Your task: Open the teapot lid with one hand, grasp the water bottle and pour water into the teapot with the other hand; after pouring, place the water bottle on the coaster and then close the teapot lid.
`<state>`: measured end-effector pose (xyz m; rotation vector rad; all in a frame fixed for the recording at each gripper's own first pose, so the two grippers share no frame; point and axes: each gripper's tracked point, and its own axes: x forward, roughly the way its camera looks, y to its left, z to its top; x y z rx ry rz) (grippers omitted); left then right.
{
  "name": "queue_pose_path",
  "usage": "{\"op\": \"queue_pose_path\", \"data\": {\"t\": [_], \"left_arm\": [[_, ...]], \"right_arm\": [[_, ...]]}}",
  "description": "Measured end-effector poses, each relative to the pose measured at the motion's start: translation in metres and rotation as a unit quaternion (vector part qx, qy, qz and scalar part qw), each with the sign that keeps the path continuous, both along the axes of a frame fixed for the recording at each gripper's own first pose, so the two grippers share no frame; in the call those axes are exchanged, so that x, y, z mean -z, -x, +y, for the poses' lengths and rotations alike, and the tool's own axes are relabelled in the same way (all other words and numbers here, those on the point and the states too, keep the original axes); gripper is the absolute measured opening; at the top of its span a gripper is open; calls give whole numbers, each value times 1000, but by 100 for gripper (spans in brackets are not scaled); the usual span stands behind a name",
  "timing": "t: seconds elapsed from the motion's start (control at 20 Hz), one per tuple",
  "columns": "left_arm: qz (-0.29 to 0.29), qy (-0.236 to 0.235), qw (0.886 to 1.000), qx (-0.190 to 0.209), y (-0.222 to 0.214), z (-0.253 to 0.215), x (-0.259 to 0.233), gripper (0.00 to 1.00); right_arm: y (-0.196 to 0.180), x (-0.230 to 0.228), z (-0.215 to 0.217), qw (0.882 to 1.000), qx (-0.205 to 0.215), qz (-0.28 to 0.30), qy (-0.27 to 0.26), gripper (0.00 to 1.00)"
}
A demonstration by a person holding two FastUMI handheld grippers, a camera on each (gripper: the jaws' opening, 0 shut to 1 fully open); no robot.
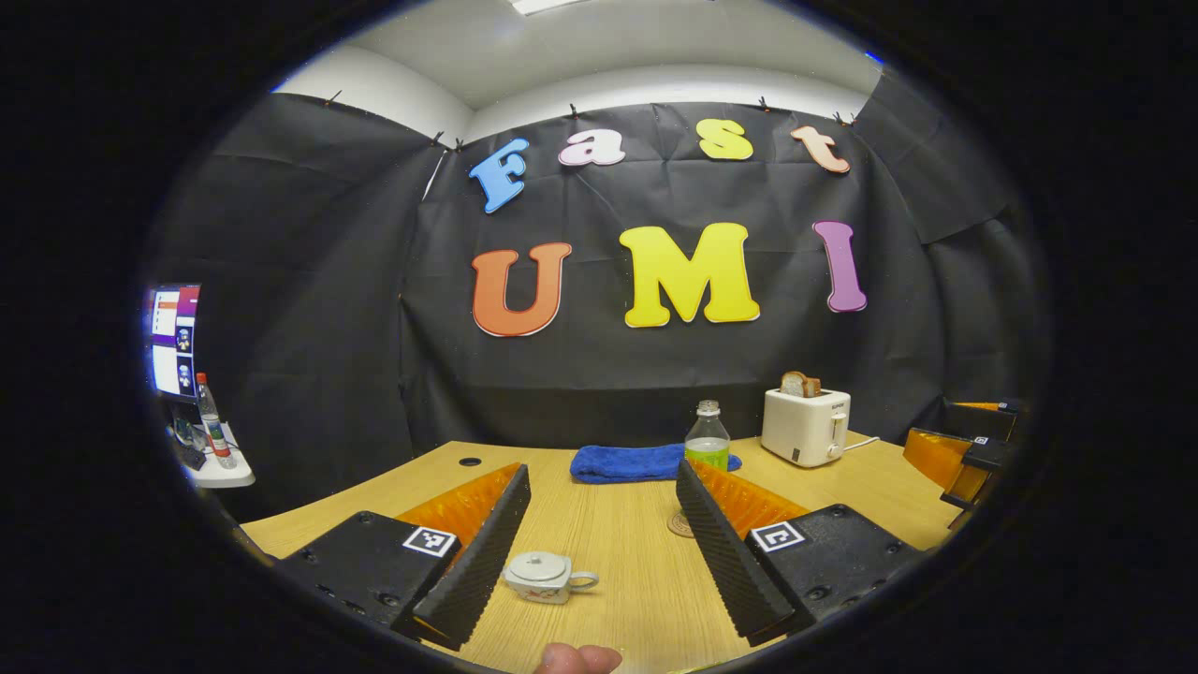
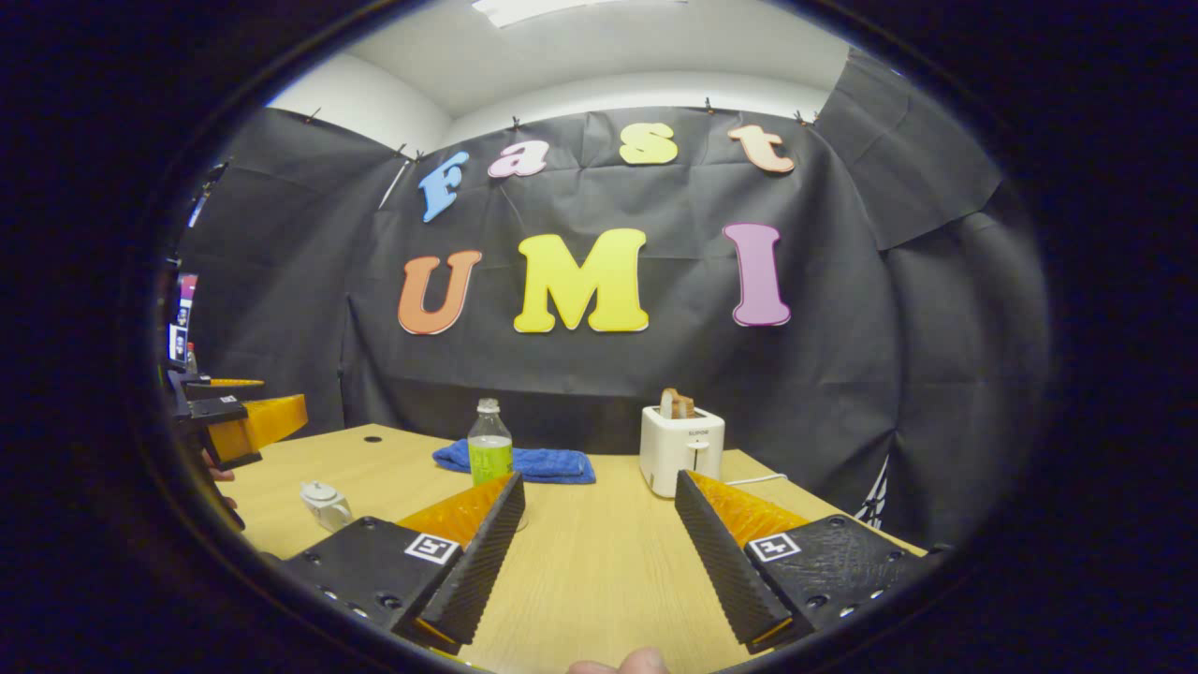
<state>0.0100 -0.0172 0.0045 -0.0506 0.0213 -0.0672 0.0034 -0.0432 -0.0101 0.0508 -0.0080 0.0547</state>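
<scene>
A small white teapot (image 1: 543, 576) with its lid (image 1: 536, 564) on stands on the wooden table (image 1: 618, 562), low between my left gripper's fingers. My left gripper (image 1: 602, 475) is open and holds nothing. A clear water bottle (image 1: 708, 440) with a green label stands farther back, and a round coaster (image 1: 680, 524) peeks out beside the right finger. In the right gripper view, the water bottle (image 2: 489, 449) stands just beyond the left fingertip of my open right gripper (image 2: 599, 482). The teapot (image 2: 326, 504) sits far left, near the left gripper (image 2: 239, 421).
A folded blue towel (image 1: 627, 463) lies at the back of the table, and a white toaster (image 1: 805, 426) with bread in it stands to its right. The right gripper (image 1: 964, 459) hovers at the table's right edge. A monitor (image 1: 173, 342) and a side shelf are far left.
</scene>
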Motion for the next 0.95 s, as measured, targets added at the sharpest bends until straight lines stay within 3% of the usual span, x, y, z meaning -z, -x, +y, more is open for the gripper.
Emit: {"op": "queue_pose_path", "data": {"t": [0.35,0.95], "left_arm": [[-2,-13,1000,0,24,-17,7,99],[1,9,1000,11,27,-2,10,99]], "right_arm": [[26,-10,-6,1000,15,-17,17,96],[33,-16,32,999,9,-27,29,95]]}}
